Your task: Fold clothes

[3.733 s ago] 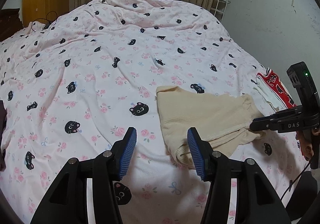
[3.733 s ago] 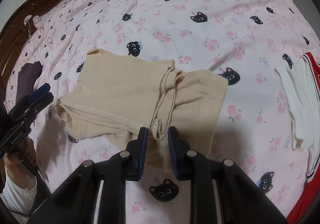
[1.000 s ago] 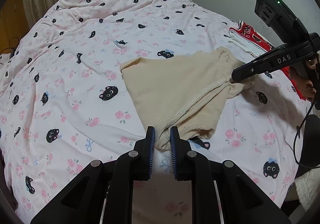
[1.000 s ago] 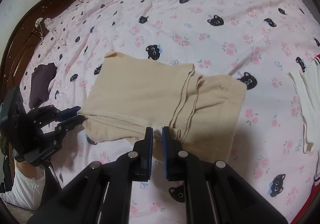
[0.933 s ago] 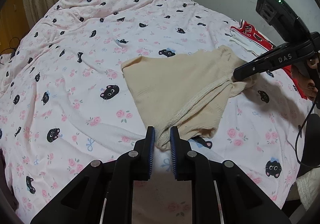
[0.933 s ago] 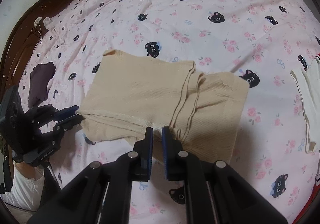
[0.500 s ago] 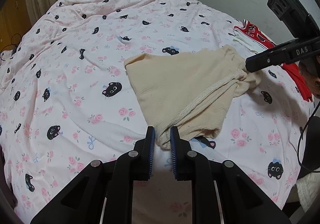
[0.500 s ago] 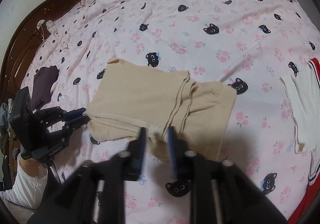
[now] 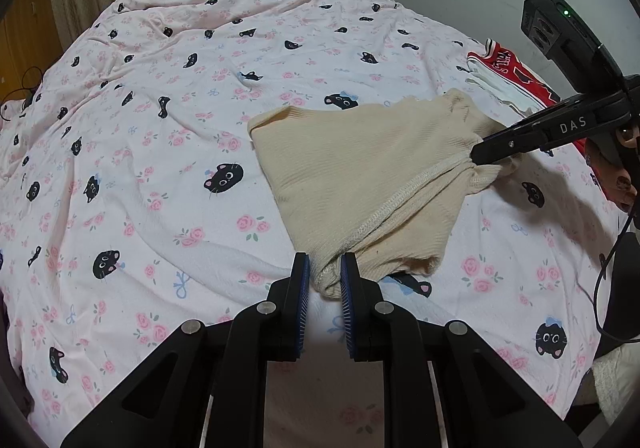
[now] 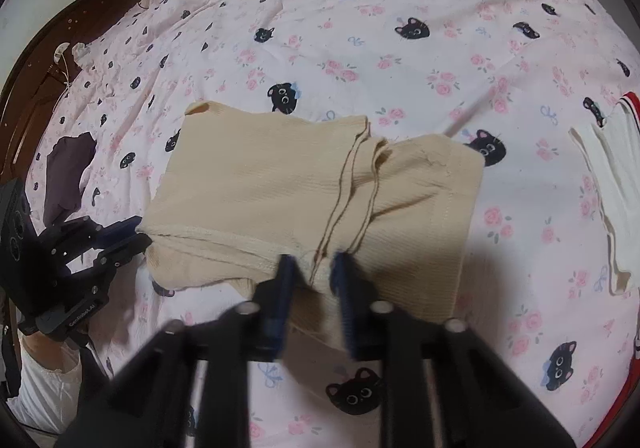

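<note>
While my left gripper [image 9: 323, 280] pinches the near corner of the beige ribbed garment [image 9: 360, 172] between its blue pads, the fabric bunches up in the narrow gap, so that side is a firm grip. The garment lies partly folded on the pink cat-print bedspread [image 9: 160, 128], near the front edge of the bed, one flap doubled over with two seam lines running across the middle in my right wrist view. My right gripper [image 10: 312, 276] is blurred with motion; its jaws are closing, a fold of the beige hem sits between them, and in the left wrist view the black fingers [image 9: 504, 146] already reach into the cloth at its far corner, the fabric puckered there. I can't tell for sure from the blur how hard the pads press, but they look to be on the cloth. A hemmed edge stretches taut between the two grippers. A red and white garment [image 9: 516, 84] lies well apart at the right edge of the bed, a dark purple garment [image 10: 68, 176] sits near the wooden headboard [image 10: 36, 80] side. A white sleeve [image 10: 44, 388] shows under my left gripper in the right view.
</note>
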